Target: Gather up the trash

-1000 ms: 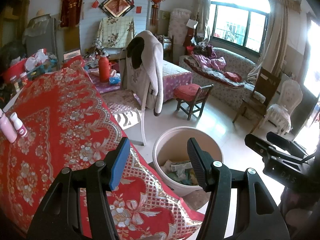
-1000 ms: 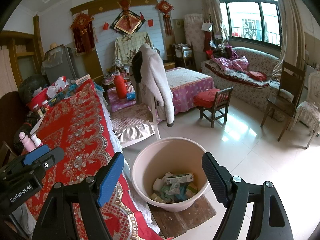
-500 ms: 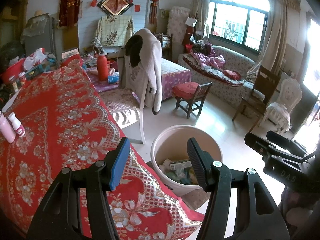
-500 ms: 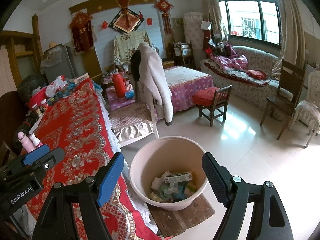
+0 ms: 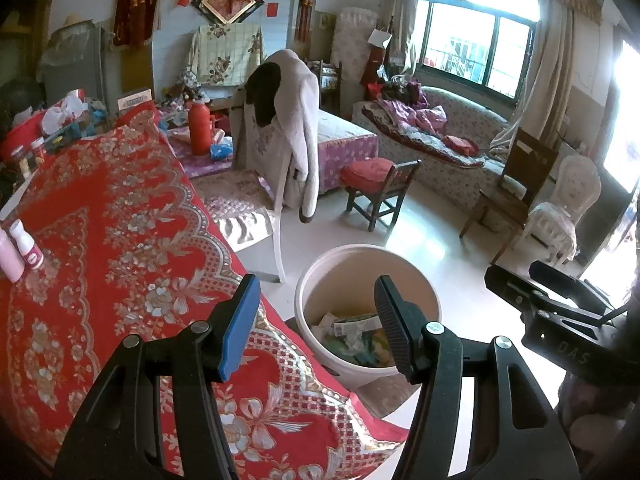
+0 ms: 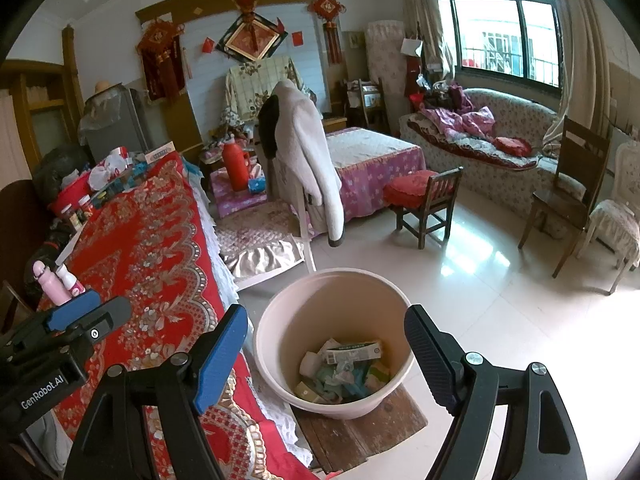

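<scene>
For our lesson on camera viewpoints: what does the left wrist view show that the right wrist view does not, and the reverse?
Only the left wrist view shows the right tool from outside, at its right edge. Only the right wrist view shows the wooden board under the bucket, the wooden shelf at far left, and the left tool from outside. Both show the bucket holding trash, the red tablecloth and the pink bottles.

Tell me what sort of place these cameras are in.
Most likely a lived-in home, a combined living room and bedroom. A floral sofa sits under the window, a bed with a purple cover stands mid-room, and a trash bucket stands beside a table with a red cloth.
</scene>
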Available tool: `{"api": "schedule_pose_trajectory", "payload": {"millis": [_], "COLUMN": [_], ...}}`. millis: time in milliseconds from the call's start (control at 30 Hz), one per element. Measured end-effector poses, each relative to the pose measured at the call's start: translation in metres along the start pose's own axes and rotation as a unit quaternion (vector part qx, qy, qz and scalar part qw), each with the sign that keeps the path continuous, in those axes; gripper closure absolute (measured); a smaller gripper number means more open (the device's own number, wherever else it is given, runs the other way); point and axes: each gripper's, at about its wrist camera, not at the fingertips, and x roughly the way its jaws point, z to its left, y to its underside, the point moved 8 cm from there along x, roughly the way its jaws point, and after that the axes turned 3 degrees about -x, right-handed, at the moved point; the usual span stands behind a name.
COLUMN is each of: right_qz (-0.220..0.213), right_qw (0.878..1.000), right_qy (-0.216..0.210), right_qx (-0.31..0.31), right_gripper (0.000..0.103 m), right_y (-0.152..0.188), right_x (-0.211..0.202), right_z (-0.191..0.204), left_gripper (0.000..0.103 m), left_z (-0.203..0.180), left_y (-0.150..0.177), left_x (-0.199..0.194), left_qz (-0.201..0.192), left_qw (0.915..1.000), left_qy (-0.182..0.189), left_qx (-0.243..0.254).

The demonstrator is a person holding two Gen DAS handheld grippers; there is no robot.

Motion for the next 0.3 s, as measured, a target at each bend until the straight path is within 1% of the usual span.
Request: {"api": "schedule_pose_trajectory", "payload": {"millis": [100, 300], "right_qz": [0.004, 0.014], "right_qw": [1.000, 1.000], "right_qy": [0.000, -0.005], "right_qx": [-0.001, -0.009], "right_gripper": [0.024, 0.024], "right_y": [0.003, -0.002], "right_x": [0.002, 0.010], "right_z": [-0.005, 0.001], "left_gripper": [0.045, 0.045], "left_z": [0.002, 0.013], "left_y": [0.001, 0.002], "left_x": [0.002, 0.006], "left_qz": [0.002, 0.009], "left_qw": [1.0000, 0.9999], "left_qy": [0.002, 0.000], "left_qx": [-0.003, -0.014]}}
